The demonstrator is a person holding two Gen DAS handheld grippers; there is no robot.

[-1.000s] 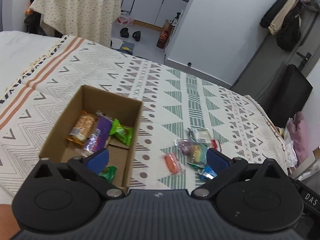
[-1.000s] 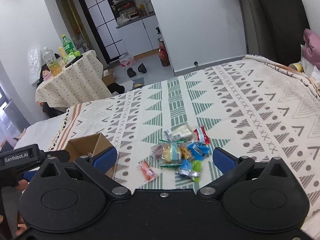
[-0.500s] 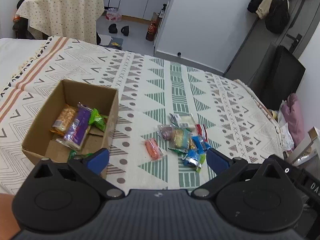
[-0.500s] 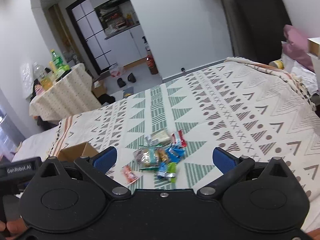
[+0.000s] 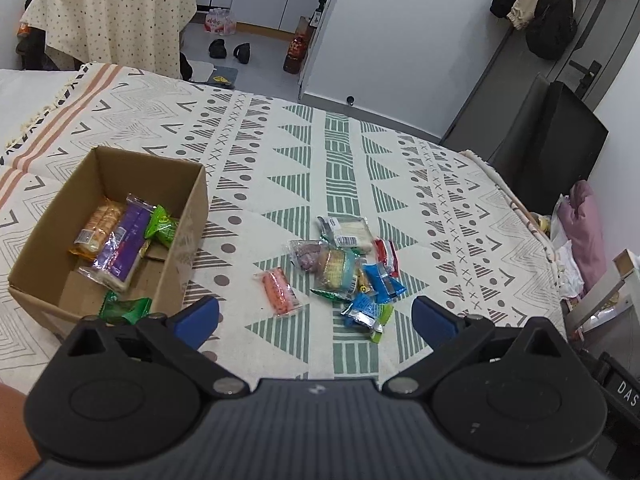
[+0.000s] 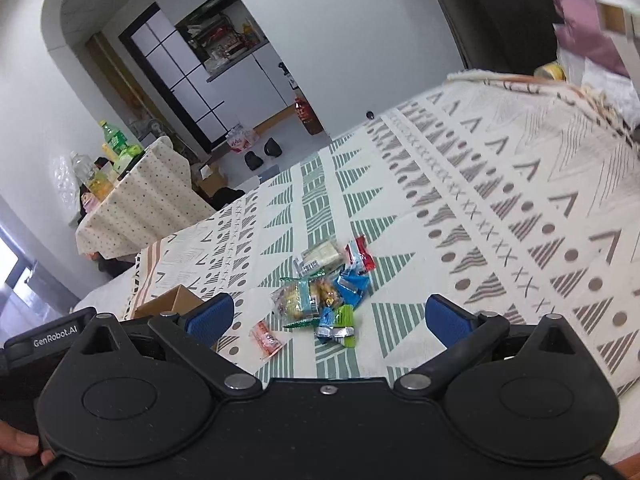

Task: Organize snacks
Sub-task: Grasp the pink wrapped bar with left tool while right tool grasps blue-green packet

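A cardboard box (image 5: 192, 216) stands on the patterned bedspread (image 5: 280, 152) at the left, holding several wrapped snacks, among them a purple pack (image 5: 120, 248) and a green one (image 5: 160, 229). To its right lies a loose pile of snacks (image 5: 344, 268), with an orange pack (image 5: 278, 291) nearest the box. My left gripper (image 5: 316, 318) hangs open and empty above the near edge of the pile. My right gripper (image 6: 328, 318) is open and empty too, held back over the same pile (image 6: 324, 292); a corner of the box (image 6: 172, 304) shows at its left.
A round table with a dotted cloth (image 5: 116, 16) and bottles stands beyond the bed. Shoes (image 5: 230, 50) lie on the floor. A dark chair (image 5: 560, 144) and a pink bundle (image 5: 584, 232) sit off the bed's right side.
Both grippers have drawn back and risen, so the box and pile look smaller and farther. The left view has swung right, off the box; the right view has tilted. The snacks have not moved.
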